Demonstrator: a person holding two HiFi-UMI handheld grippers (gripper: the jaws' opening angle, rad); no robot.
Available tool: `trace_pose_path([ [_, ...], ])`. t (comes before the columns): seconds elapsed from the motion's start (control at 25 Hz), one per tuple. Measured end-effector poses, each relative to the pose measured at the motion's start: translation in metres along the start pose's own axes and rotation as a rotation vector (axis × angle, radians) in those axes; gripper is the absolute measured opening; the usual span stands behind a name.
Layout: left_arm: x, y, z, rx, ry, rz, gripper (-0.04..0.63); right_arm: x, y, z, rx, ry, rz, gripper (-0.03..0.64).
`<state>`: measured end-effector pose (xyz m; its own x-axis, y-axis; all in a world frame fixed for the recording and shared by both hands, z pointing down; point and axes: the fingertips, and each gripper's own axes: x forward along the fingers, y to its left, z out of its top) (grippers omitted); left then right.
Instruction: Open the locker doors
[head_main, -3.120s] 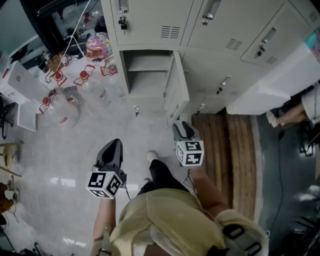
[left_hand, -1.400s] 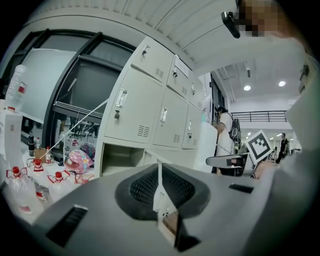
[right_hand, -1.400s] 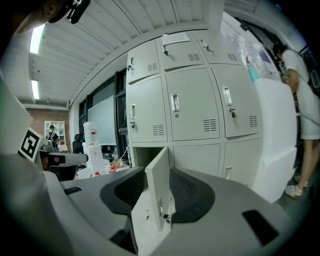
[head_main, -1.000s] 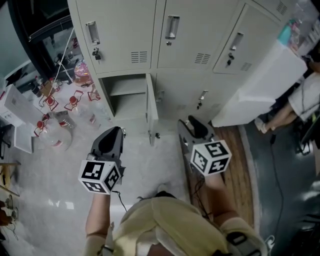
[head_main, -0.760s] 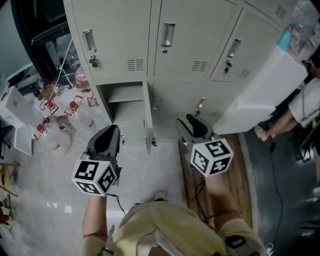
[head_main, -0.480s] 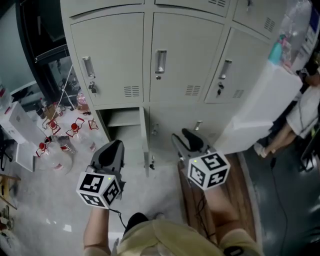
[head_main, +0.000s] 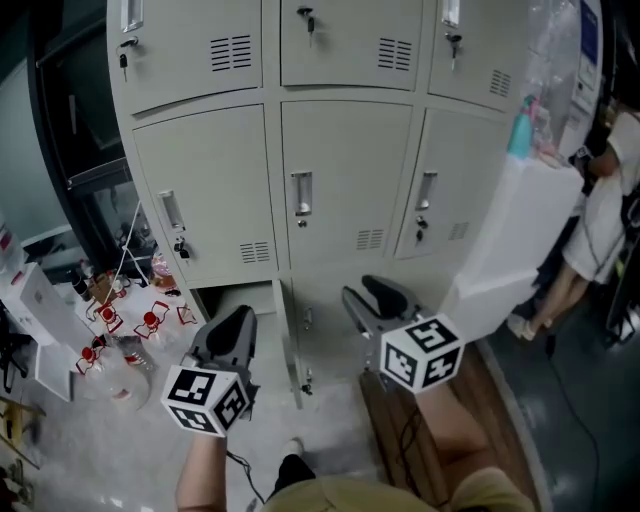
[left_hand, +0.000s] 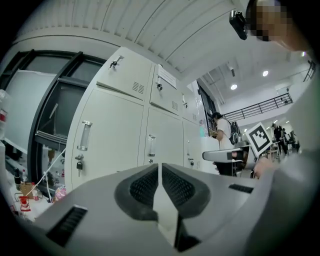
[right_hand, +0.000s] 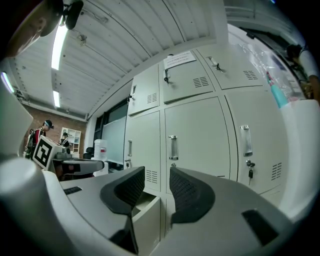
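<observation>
Head view shows a bank of pale grey metal lockers in front of the person, with both grippers held level and apart from it. The three middle-row doors are closed, and each carries an upright silver handle. In the bottom row, the left-hand door stands swung out toward the person, its edge between the two grippers.

The left gripper has its fingers clenched together with nothing between them. The right gripper has its fingers released, standing apart and empty. In the right gripper view the open door shows low in the gap between them.

Clear plastic bottles with red caps lie on the floor at the left.
</observation>
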<state>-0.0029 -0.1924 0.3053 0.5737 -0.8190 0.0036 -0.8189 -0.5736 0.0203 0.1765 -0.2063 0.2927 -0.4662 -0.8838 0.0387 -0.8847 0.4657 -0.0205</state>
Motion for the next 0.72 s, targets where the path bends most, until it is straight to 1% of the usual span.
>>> trace_pose_path([
  [0.16, 0.022, 0.001, 0.028, -0.006, -0.026, -0.044, 0.003, 0.014, -0.003, 0.026, 0.002, -0.028, 0.01, 0.152],
  [0.32, 0.04, 0.005, 0.046, 0.008, -0.019, -0.079, 0.003, 0.029, -0.004, 0.05, 0.007, -0.057, 0.02, 0.152],
  [0.4, 0.047, 0.009, 0.054, 0.031, -0.025, -0.085, 0.003, 0.035, -0.008, 0.063, 0.013, -0.076, 0.022, 0.152],
  [0.52, 0.057, 0.016, 0.074, 0.066, -0.069, -0.092, 0.004, 0.046, -0.017, 0.089, 0.007, -0.112, 0.017, 0.152],
  [0.6, 0.065, 0.022, 0.088, 0.084, -0.107, -0.089, 0.005, 0.053, -0.022, 0.111, -0.019, -0.149, 0.009, 0.152],
  [0.72, 0.077, 0.032, 0.102, 0.124, -0.121, -0.082, 0.005, 0.063, -0.025, 0.141, -0.077, -0.206, -0.006, 0.153],
])
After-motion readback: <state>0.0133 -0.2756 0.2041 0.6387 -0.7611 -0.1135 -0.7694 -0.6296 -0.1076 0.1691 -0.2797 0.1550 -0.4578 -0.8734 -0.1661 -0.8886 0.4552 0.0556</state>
